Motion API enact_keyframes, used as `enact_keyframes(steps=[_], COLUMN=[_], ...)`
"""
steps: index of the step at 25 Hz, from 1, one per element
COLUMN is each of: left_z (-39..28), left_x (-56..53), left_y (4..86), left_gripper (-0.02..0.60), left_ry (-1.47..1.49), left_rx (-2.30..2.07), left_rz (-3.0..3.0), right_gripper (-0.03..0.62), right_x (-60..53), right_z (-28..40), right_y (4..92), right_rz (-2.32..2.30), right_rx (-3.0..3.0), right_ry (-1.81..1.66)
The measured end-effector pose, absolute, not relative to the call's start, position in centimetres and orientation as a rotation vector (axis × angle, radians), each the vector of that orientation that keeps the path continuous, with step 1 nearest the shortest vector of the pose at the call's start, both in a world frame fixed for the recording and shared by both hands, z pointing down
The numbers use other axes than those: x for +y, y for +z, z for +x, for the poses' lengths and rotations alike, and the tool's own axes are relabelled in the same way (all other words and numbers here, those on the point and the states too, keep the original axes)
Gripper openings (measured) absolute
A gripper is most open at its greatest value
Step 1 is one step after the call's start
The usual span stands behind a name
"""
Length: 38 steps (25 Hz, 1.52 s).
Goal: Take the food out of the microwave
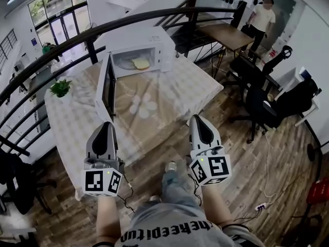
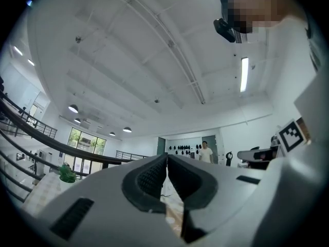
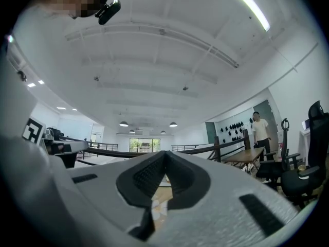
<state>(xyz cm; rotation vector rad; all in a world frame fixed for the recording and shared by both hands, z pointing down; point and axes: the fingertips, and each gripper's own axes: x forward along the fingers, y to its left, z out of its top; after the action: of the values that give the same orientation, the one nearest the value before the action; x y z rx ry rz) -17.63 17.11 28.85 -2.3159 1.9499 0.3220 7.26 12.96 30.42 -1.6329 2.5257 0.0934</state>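
Observation:
A white microwave (image 1: 149, 48) stands at the far side of the table (image 1: 175, 94), its door (image 1: 107, 86) swung wide open to the left. Inside, a slice of bread (image 1: 140, 63) lies on a plate (image 1: 125, 63). My left gripper (image 1: 106, 125) hovers at the table's near edge, below the door, with its jaws together and nothing between them. My right gripper (image 1: 198, 118) hangs beside it to the right, also shut and empty. In the left gripper view the left gripper (image 2: 167, 161) has its pads meeting; in the right gripper view the right gripper (image 3: 164, 156) looks the same.
A small green plant (image 1: 60, 88) sits at the table's left corner. A dark curved railing (image 1: 77, 40) runs behind the table. Black office chairs (image 1: 267, 102) stand to the right, and a person (image 1: 262, 17) stands far back by a wooden desk (image 1: 226, 34).

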Motion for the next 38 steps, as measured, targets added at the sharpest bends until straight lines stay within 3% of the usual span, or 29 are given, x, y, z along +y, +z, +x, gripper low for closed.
enact_keyframes(steps=[32, 38], left_z=[-14.6, -13.7], left_x=[-9.0, -11.2], left_y=[28.8, 27.8], left_gripper=[0.011, 0.011], left_ry=[0.340, 0.449], left_rx=[2.072, 2.091], left_rz=[-2.215, -2.161], right_gripper=[0.005, 0.005], right_x=[-15.7, -19.1], right_z=[9.2, 9.3], right_y=[29.7, 29.6], right_rz=[-1.464, -1.380], right_rx=[2.627, 2.666], right_ry=[0.106, 0.101])
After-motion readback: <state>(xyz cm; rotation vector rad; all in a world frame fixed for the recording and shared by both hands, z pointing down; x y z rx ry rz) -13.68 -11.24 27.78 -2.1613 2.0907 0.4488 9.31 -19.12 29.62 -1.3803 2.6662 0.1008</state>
